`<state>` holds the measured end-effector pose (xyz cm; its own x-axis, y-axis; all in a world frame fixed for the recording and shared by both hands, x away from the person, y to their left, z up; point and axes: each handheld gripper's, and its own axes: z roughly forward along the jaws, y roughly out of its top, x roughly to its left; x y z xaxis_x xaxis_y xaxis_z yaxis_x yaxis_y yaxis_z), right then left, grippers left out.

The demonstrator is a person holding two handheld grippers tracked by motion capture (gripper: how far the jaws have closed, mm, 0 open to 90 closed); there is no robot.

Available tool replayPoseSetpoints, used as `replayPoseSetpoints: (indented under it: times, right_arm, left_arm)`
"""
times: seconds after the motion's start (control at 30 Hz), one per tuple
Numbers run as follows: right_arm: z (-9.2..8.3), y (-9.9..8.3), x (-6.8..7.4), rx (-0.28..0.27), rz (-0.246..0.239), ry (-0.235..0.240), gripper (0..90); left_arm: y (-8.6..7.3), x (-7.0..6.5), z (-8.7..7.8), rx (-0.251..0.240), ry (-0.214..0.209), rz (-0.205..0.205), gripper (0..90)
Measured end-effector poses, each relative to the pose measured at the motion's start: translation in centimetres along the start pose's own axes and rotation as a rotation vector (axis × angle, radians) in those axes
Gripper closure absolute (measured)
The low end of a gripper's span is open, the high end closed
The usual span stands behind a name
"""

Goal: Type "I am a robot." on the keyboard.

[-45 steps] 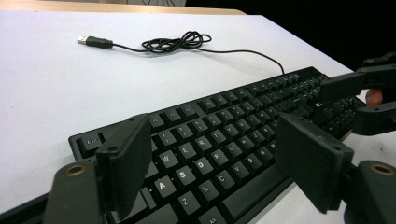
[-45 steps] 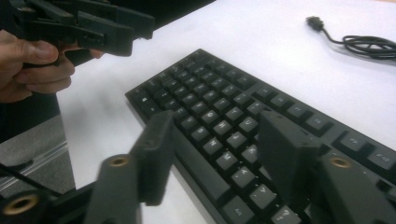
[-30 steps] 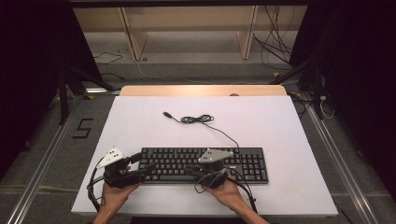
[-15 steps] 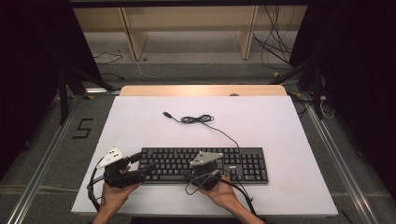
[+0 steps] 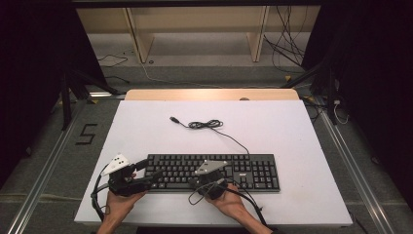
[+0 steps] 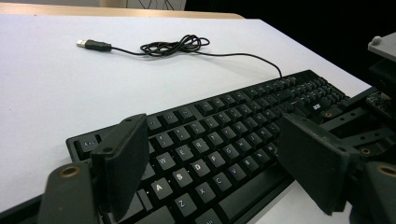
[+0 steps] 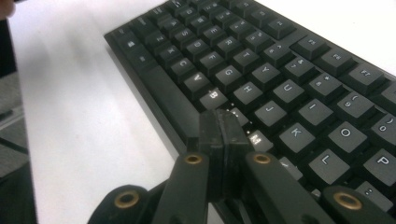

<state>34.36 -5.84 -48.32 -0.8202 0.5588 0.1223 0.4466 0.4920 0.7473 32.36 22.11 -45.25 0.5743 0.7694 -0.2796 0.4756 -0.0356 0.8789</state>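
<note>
Near the front edge of the white tabletop (image 5: pixel 311 146): a black keyboard (image 5: pixel 243 168) with both grippers at it.

The left gripper (image 5: pixel 150 176) is spread wide at the keyboard's left end, holding nothing. The right gripper (image 7: pixel 219 135) is clenched with its jaws pressed together, tip hiding the key just left of M; can't tell if it's touching. The cable (image 5: pixel 207 125) coils toward the back, its USB plug (image 6: pixel 92 45) lying loose.
</note>
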Motion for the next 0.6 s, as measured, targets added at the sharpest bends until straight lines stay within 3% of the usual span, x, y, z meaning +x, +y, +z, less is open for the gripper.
replayPoseSetpoints:
  times: [0.33,0.37,0.53,0.6]
  right_arm:
    - [0.3,-0.2,0.2,-0.001,-0.004,-0.014,90.0]
    - [0.1,-0.1,0.0,-0.01,0.017,-0.003,90.0]
    - [-0.7,0.2,-0.1,-0.062,0.029,0.005,89.7]
    - [-1.1,0.3,-0.3,-0.079,0.043,0.011,85.7]
  left_arm:
    - [0.0,0.0,0.0,0.003,0.005,0.004,24.5]
    - [0.0,0.0,0.0,0.003,0.005,0.005,24.5]
    - [0.0,0.1,0.0,0.006,0.006,0.007,24.5]
    - [0.0,0.2,0.0,0.004,0.006,0.006,24.5]
